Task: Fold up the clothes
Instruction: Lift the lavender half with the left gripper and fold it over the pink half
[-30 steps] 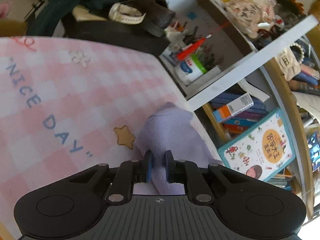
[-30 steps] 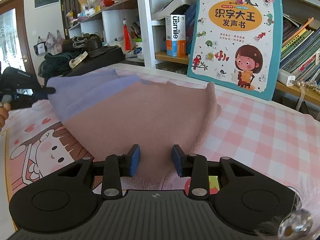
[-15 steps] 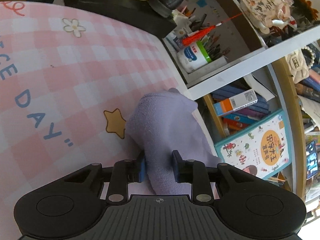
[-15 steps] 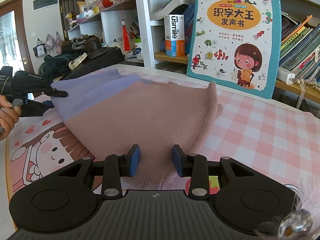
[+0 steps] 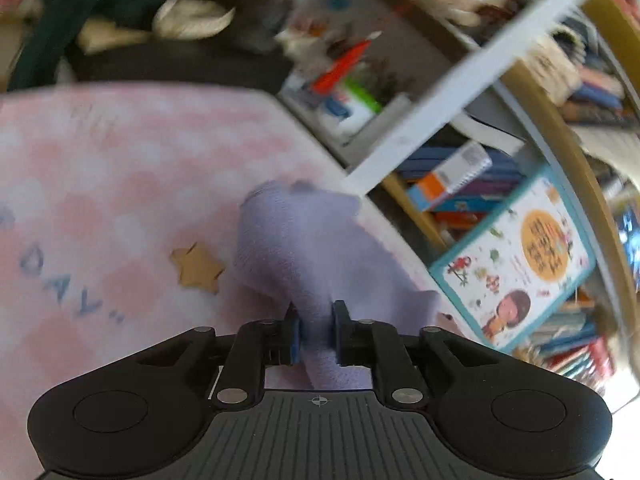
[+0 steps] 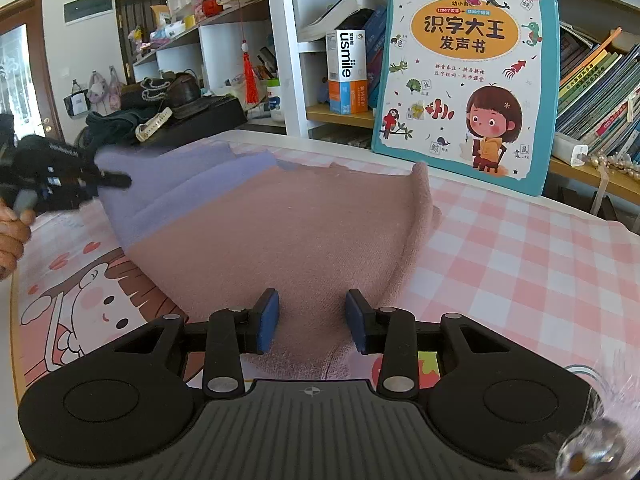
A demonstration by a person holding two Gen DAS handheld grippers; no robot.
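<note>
Left wrist view, blurred by motion: the left tongs [image 5: 316,332] are clamped on a bunched end of the lilac part of the garment [image 5: 308,248], which runs forward from between the pads [image 5: 295,338] and humps up just ahead of them. Beneath it lies the pink checked cloth of the worktop [image 5: 120,184], with a brown star [image 5: 197,267] printed just left of the fabric. Off to the right of the tongs stand a bookshelf [image 5: 472,80] and a teal-edged picture book [image 5: 516,264] leaning on it.

Right wrist view, sharp: the right tongs [image 6: 312,322] stand apart, with the dusty pink part of the garment [image 6: 280,232] lying flat on the worktop [image 6: 520,264] between and ahead of the pads [image 6: 269,320]. I cannot tell whether the pads touch the cloth or hang just over it. Far ahead and to the left, the left tongs [image 6: 116,180] pinch the lilac edge, lifted off the surface and doubled into a loose roll. The picture book [image 6: 468,76] stands ahead and to the right, apart from the garment's far corner.

As I judge it, the step is a fold of the lilac end over the pink body. To do it well, the left tongs should keep their pinch firm and carry the edge low and level toward the right tongs, so the fabric lays down without creasing. The right tongs would best press or pinch the near hem to anchor it, since this soft knit looks likely to drag across the smooth cloth.
</note>
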